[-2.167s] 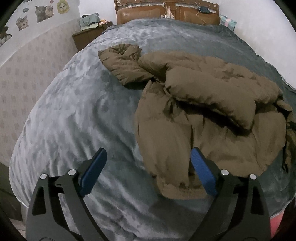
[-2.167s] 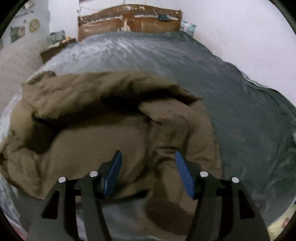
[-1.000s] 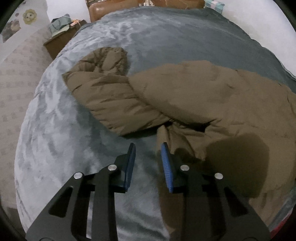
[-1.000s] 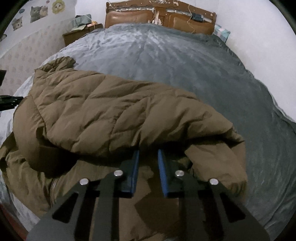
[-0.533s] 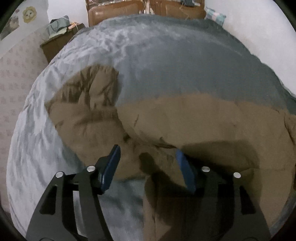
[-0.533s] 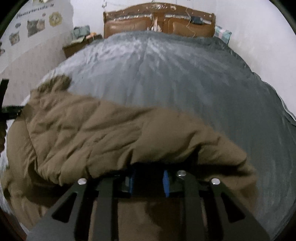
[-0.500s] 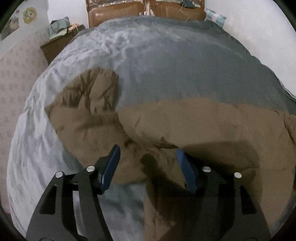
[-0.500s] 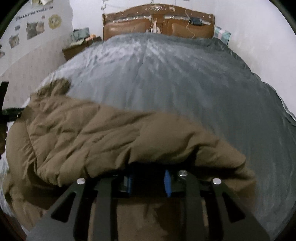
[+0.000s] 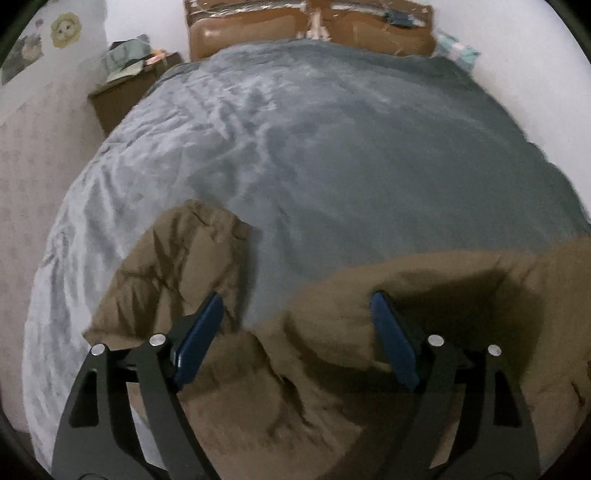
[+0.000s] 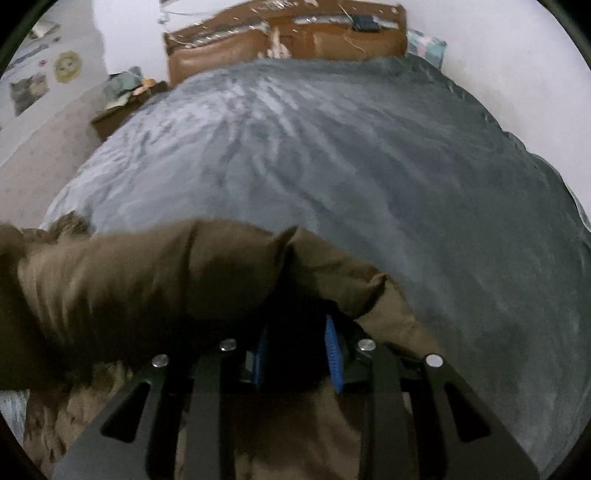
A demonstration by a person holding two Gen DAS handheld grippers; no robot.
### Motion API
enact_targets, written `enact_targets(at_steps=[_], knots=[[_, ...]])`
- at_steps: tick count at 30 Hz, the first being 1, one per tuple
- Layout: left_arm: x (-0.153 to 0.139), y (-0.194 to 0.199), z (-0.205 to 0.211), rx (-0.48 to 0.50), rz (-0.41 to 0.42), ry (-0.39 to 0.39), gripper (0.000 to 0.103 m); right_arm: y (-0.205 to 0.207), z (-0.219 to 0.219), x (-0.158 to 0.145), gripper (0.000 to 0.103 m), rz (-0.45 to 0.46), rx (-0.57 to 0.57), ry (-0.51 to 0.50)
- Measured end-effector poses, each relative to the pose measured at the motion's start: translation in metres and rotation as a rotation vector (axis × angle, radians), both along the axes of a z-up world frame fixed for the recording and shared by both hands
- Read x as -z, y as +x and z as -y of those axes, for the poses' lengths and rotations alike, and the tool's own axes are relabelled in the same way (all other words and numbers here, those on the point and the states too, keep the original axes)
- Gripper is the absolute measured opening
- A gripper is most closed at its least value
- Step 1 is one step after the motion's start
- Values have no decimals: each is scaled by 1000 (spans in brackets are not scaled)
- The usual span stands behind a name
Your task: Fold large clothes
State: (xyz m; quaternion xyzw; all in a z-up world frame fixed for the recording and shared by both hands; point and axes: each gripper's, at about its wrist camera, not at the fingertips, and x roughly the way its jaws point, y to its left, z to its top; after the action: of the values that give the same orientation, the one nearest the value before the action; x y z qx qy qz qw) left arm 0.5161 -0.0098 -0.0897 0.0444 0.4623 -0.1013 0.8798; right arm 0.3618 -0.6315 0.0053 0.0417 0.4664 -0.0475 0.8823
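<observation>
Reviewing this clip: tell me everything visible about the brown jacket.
The brown jacket is a puffy, quilted, matte olive-brown coat, crumpled at the near edge of the grey blanket. One padded part lies spread to the left. The right gripper is clamped on a bunched fold; the left gripper, just opened, hovers over it.

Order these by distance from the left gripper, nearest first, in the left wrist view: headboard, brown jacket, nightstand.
1. Brown jacket: directly under the left gripper, between its open fingers.
2. Nightstand: upper left, beside the bed.
3. Headboard: top centre, at the far end of the bed.
</observation>
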Motion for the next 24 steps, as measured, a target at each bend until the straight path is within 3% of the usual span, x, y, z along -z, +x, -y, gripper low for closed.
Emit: enact_targets(at_steps=[6,9,10,16,19,24], knots=[[11,13,-7,-46,-3,86,85,36,15,28,28,-75,47,-27],[17,3,-16,-51,-4,123,87,35,11,23,45,-52,39,-65],[19,-6,-28,-54,-6,134,87,32,9,20,52,-42,36,-85],[20,-3,-22,-56,-20,184,87,11,0,2,61,-20,-10,-134],[19,-20,-22,-63,-7,220,88,-15,-3,-1,65,-27,-29,-183],[7,-51,-33,-87,31,257,94,-59,2,1,67,-72,-42,-221]])
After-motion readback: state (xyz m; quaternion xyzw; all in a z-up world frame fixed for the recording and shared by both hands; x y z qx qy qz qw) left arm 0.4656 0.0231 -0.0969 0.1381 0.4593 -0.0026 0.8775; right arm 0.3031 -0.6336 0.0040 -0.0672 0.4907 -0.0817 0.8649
